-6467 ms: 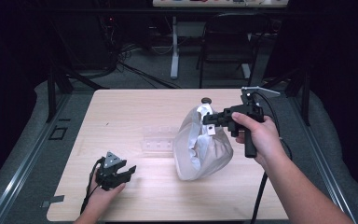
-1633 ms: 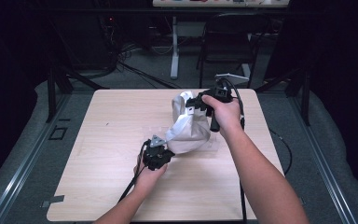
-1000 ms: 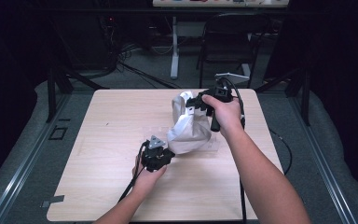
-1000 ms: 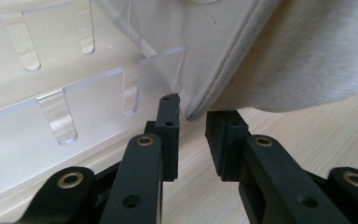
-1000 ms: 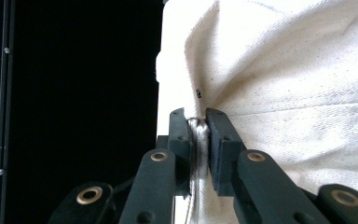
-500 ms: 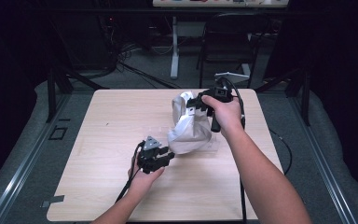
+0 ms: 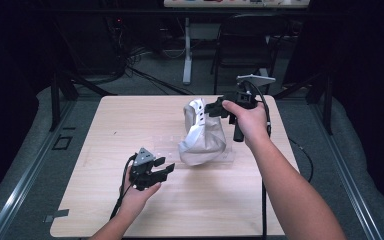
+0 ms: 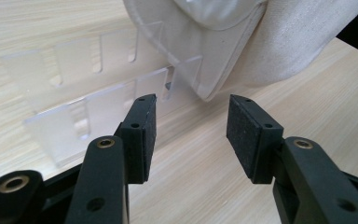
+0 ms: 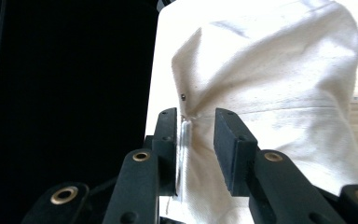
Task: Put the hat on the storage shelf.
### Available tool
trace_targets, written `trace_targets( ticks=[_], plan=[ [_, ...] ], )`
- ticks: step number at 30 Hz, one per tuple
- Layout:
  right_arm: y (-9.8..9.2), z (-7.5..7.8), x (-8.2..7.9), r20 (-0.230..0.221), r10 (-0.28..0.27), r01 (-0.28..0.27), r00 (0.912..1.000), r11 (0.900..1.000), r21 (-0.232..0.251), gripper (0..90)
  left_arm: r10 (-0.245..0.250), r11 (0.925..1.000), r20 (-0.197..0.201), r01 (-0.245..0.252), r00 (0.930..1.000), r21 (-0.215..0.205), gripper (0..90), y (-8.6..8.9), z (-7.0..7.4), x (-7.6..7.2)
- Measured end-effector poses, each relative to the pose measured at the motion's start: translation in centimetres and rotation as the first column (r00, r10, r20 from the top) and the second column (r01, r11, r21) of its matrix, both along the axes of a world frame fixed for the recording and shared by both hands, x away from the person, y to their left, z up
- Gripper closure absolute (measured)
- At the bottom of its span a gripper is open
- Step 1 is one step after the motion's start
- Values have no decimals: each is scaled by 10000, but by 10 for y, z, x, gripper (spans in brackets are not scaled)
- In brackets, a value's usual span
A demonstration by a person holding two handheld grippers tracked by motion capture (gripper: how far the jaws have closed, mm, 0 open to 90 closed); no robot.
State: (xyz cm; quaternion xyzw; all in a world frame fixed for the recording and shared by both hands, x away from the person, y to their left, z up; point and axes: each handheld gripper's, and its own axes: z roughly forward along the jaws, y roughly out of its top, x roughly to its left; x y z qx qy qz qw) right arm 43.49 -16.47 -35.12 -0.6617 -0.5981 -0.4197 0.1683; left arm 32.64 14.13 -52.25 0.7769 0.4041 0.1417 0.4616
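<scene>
My right gripper (image 7: 211, 107) is clamped on the top edge of the white fabric bag (image 7: 202, 135), which stands mid-table on a clear slotted acrylic rack (image 8: 98, 88). My left gripper (image 8: 189, 133), jaws apart, faces the rack's near edge just beside the bag.

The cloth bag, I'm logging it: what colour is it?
Off-white, plain, unpatterned cloth bag; best seen in the right gripper view.

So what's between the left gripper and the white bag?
In the left gripper view, bare tabletop, then the clear slotted rack reaching under the bag.
</scene>
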Motion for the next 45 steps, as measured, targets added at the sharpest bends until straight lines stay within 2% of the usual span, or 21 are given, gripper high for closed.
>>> trace_targets(
  ticks=[7,12,17,21,24,25,30,33,36,45],
  plan=[
    [-8,7,-8,121,111,-108,9999,9996,-257,678,306,9995,-36,-306,9995,20,526,21,-3,-5],
    [-15,11,-14,379,119,-102,9992,9989,-454,630,516,9987,-71,-516,9986,12,519,35,-6,-7],
    [-23,13,-19,462,99,-71,9989,9982,-600,606,811,9967,-130,-810,9966,44,509,47,-9,-8],
    [-28,13,-22,648,58,-14,9979,9977,-679,569,1066,9942,-223,-1068,9941,-84,501,56,-12,-7],
    [-32,10,-23,690,45,12,9976,9965,-837,555,1183,9930,-338,-1183,9924,19,500,61,-15,-6],
    [-33,9,-23,693,26,35,9976,9961,-881,553,1246,9922,-317,-1248,9917,-60,500,62,-16,-5],
    [-39,4,-24,596,-105,150,9982,9970,-755,545,1411,9900,-440,-1413,9890,-18,500,64,-19,-3],
    [-42,3,-25,596,-132,178,9981,9969,-770,545,1299,9915,-534,-1297,9901,70,500,65,-20,-3],
    [-45,-1,-29,679,-155,204,9976,9971,-727,545,1353,9908,-370,-1350,9901,100,500,64,-21,-2],
    [-59,-28,-44,703,-193,271,9973,9933,-1127,545,1562,9877,-470,-1562,9866,40,498,70,-22,0]
  ],
)
